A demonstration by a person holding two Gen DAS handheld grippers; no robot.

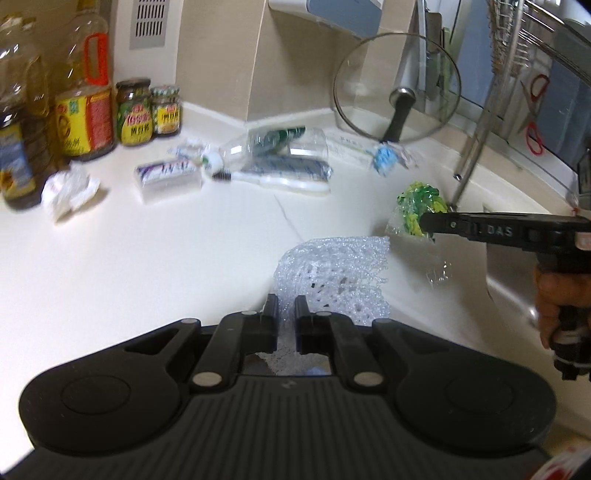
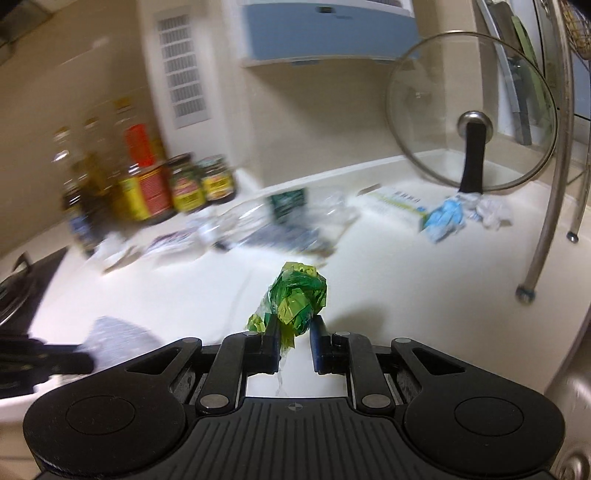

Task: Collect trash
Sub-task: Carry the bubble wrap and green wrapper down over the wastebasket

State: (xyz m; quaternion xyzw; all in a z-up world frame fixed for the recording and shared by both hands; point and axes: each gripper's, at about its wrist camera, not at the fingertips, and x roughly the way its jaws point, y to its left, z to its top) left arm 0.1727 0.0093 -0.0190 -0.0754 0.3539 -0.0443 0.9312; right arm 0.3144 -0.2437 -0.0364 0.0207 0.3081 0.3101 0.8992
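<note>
On the desk: a white top (image 1: 147, 258) with a thin dark hairline running across it, set into a tiled beige corner.
Room: kitchen; a wall vent (image 2: 181, 70) and a pale-blue cabinet (image 2: 328, 33) above the desk; a sink edge (image 1: 509, 284) at the right in the left view.
Back row: oil bottles (image 1: 85, 99) and two jars (image 1: 147, 110) at the left wall.
Lid: a glass lid (image 1: 397, 86) stands tilted on its rim against the wall, beside a metal rack leg (image 2: 546, 236).
Loose trash: a crumpled paper (image 1: 68, 190), flat packets (image 1: 168, 177), a clear bottle (image 1: 273, 146) lying on its side, and a blue scrap (image 1: 384, 158) under the lid.
Left hand-held gripper (image 1: 286, 308): jaws together, clamped on a bubble wrap (image 1: 332, 273) that fans out ahead of the fingers.
Right hand-held gripper (image 2: 295, 328): jaws pinched on a green wrapper (image 2: 295, 295), held clear above the desk.
Left view only: the right gripper seen side-on, a hand (image 1: 554, 295) on its grip, the sink, scissors (image 1: 535, 110) hanging at the far right.
Right view only: a stove corner (image 2: 22, 284) at the left edge; the wrapper tail trailing down between the fingers; the far trash is blurred.
</note>
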